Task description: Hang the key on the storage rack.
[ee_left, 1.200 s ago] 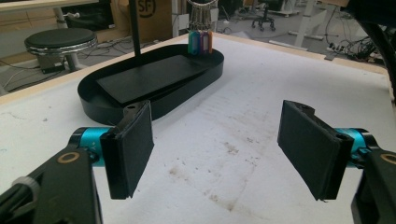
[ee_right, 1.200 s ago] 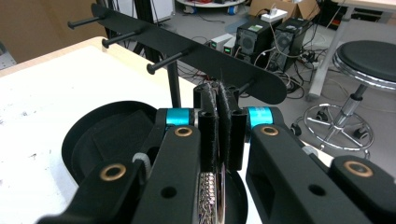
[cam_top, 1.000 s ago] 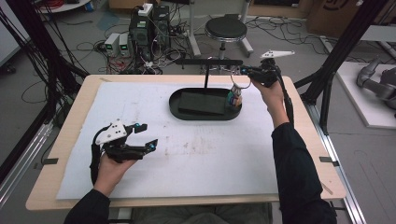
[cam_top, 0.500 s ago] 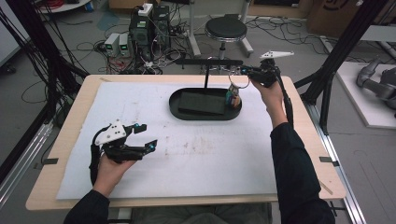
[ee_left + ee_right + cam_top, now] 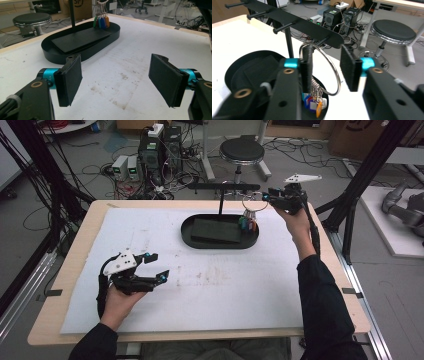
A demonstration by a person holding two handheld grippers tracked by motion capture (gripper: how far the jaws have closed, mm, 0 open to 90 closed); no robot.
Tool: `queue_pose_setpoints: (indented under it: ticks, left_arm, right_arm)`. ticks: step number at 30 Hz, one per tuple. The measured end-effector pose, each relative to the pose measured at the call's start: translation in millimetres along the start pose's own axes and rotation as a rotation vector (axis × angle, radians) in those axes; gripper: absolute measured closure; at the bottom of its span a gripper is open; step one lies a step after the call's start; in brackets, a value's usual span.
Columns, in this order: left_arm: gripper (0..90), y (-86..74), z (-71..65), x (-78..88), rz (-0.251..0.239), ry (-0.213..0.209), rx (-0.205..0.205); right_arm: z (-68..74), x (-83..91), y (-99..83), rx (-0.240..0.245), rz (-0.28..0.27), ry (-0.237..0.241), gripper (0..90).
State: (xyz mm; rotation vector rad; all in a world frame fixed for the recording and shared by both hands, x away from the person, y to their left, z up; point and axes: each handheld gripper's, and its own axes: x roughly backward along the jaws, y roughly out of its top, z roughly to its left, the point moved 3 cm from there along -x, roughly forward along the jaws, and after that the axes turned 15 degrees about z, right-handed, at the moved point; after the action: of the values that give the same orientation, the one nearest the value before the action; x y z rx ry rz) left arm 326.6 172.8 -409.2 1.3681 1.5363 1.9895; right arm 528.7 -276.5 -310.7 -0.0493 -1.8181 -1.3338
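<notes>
One key ring (image 5: 322,72) hangs on the end peg of the black rack (image 5: 294,23), which carries four pegs on its crossbar. From the ring dangles one cluster of coloured tags (image 5: 247,223); four can be made out in the left gripper view, green, two blue and orange, though more may hide behind them. There is one oval black tray (image 5: 192,240) at the foot of the rack, with one dark flat slab (image 5: 80,40) lying inside it, and the tags hang just above the tray's right end.

The right tool (image 5: 325,70) is held high at the rack's right end, arm stretched forward across the worktop (image 5: 225,290). Its jaws have just been opening; they now stand apart, the ring between them, its rim lying against the left pad while the right pad is clear of it.

The left tool (image 5: 156,266) sits low over the worktop, well to the near left of the tray, cradled in an upturned hand and pointing toward the tray. Its jaws are spread wide with nothing between them.
</notes>
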Motion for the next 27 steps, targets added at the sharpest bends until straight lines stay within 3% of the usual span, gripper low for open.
queue_pose_setpoints:
  ticks: [7,18,27]
  left_arm:
    - [26.7,-1.8,4.3,0.8,0.011,0.011,0.005]
    - [26.0,-4.8,12.8,6.3,0.005,0.051,0.042]
    - [25.9,-0.2,13.8,1.0,0.012,0.068,0.033]
  right_arm:
    - [2.3,31.4,-11.1,-0.002,-0.001,0.024,48.6]
    - [18.0,85.5,-48.6,0.013,-0.094,0.055,40.8]
    - [35.2,110.0,-86.4,0.017,-0.124,0.072,35.3]
